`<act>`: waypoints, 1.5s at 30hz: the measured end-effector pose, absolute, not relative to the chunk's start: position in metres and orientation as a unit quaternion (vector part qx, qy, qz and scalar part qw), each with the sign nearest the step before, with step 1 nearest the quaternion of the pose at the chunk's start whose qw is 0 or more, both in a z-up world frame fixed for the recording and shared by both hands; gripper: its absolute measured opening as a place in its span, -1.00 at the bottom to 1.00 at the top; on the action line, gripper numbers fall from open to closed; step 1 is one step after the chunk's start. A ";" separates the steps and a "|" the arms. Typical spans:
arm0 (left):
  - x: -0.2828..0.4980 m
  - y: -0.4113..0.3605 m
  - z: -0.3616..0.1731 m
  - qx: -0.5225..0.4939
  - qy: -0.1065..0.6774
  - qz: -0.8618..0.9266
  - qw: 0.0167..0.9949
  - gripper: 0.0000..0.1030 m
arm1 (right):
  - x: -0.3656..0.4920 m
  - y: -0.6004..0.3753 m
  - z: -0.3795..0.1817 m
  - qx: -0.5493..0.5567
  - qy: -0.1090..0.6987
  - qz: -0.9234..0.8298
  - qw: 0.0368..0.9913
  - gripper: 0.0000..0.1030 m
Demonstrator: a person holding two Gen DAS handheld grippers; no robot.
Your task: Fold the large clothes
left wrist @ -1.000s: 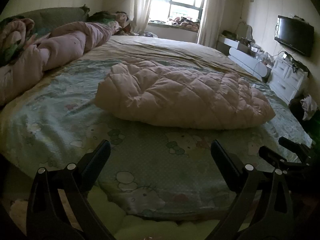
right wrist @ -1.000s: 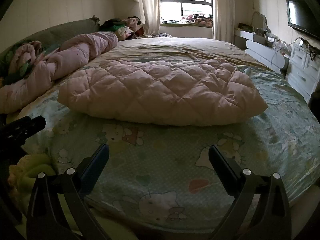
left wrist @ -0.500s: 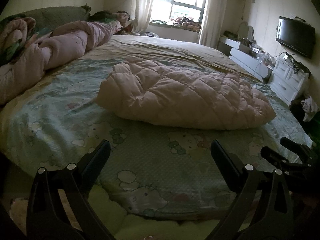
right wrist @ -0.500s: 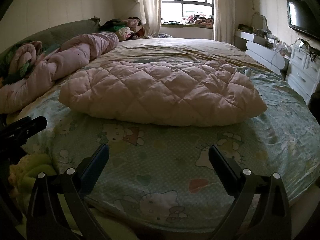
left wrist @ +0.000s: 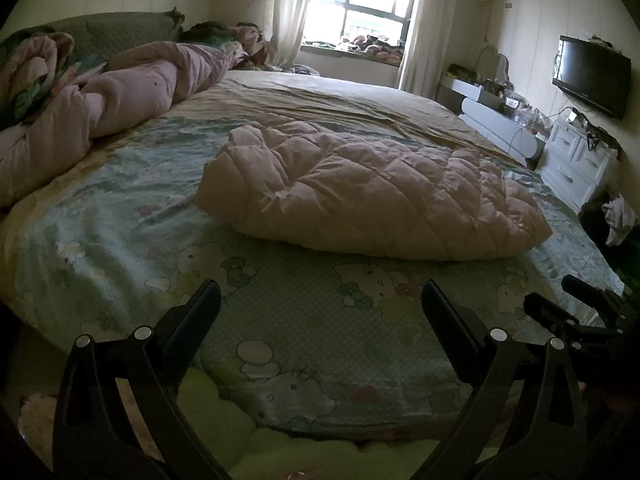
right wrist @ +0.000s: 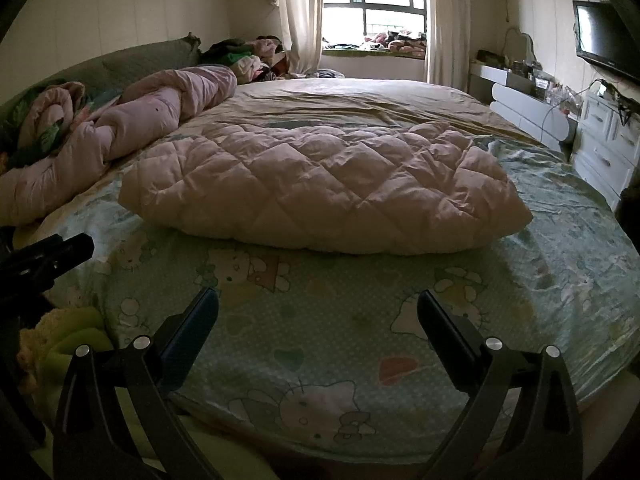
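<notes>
A pale pink quilted garment lies folded into a puffy bundle in the middle of the round bed, on a green cartoon-print sheet. My left gripper hovers open over the bed's near edge, well short of the garment, nothing between its fingers. My right gripper is likewise open and empty, just in front of the bundle's near edge. Each gripper shows in the other's view: the right one at the far right, the left one at the far left.
A rolled pink duvet lies along the bed's left side by a green headboard. A clothes pile sits near the window. White drawers, a dressing table and a wall TV stand at right.
Both grippers have drifted slightly; the garment looks a little lower and nearer in the left wrist view. The garment itself has not moved and both grippers stay open.
</notes>
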State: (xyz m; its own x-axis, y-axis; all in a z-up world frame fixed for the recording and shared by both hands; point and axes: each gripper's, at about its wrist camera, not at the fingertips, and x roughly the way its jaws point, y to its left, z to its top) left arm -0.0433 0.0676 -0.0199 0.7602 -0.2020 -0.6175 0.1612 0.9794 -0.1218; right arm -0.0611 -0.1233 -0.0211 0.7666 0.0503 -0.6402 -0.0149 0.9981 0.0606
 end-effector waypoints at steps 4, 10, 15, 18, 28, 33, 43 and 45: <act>-0.046 0.068 -0.018 -0.030 0.332 -0.096 0.938 0.82 | -0.061 -0.123 -0.021 0.026 0.342 0.019 0.939 0.92; -0.046 0.068 -0.019 -0.030 0.332 -0.095 0.938 0.82 | -0.062 -0.121 -0.020 0.027 0.342 0.020 0.939 0.92; -0.047 0.069 -0.019 -0.030 0.332 -0.095 0.938 0.82 | -0.063 -0.120 -0.020 0.028 0.340 0.021 0.940 0.92; -0.047 0.069 -0.018 -0.030 0.331 -0.095 0.938 0.82 | -0.063 -0.120 -0.019 0.028 0.340 0.020 0.940 0.92; -0.048 0.070 -0.018 -0.030 0.331 -0.095 0.938 0.82 | -0.065 -0.119 -0.019 0.027 0.338 0.019 0.940 0.92; -0.048 0.069 -0.018 -0.030 0.331 -0.095 0.938 0.82 | -0.065 -0.119 -0.019 0.028 0.338 0.018 0.941 0.92; -0.050 0.072 -0.017 -0.035 0.327 -0.104 0.939 0.82 | -0.068 -0.122 -0.017 0.028 0.338 0.008 0.941 0.92; -0.050 0.073 -0.016 -0.039 0.325 -0.107 0.939 0.82 | -0.068 -0.125 -0.017 0.031 0.337 0.003 0.941 0.92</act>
